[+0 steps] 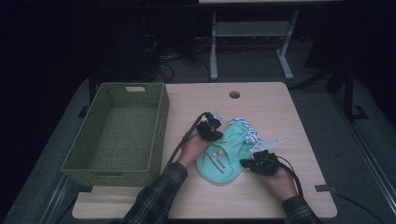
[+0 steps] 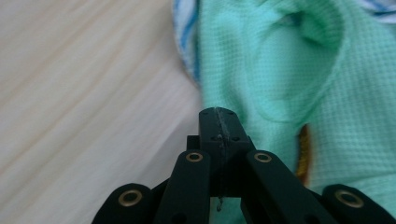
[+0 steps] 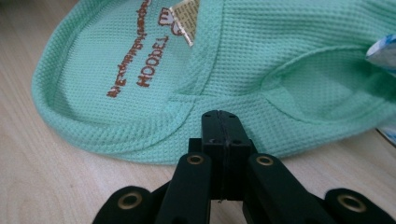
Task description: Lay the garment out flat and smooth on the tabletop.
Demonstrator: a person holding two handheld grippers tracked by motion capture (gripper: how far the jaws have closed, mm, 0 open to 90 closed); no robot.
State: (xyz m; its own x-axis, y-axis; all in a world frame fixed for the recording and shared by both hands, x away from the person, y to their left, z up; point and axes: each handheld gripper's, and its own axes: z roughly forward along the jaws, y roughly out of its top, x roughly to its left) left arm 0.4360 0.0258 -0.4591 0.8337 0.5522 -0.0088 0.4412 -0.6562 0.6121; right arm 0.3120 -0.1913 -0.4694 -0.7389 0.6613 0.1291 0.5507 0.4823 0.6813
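Nearest to us, our two sleeves in dark plaid come in over the near edge of the table (image 1: 280,107), a pale wood-grain top with rounded corners. At about five o'clock from the table's middle we hold the right gripper (image 1: 246,163), its jaws pressed flat together with nothing between them; in the right gripper view (image 3: 219,116) the tips sit just at the hem of the garment (image 1: 222,156), near it but not biting it. The garment is a small mint-green piece of waffle-knit cloth, soft and crumpled, lying near the middle of the table between our hands, with brown stitched lettering and a small woven label (image 3: 184,18).

At about nine o'clock from the garment we hold the left gripper (image 1: 212,128), jaws likewise closed together. In the left gripper view (image 2: 218,114) the tips lie against the cloth's edge; whether they pinch any fabric we cannot tell. A blue-and-white striped cloth (image 1: 250,135) pokes out at the garment's far side, beside a white tag (image 1: 268,143).

To the left, at nine o'clock, stands a green woven basket (image 1: 161,121), rectangular, with a handle slot in its far wall. Bare tabletop lies open toward twelve o'clock, up to a round hole (image 1: 234,94) near the far edge.
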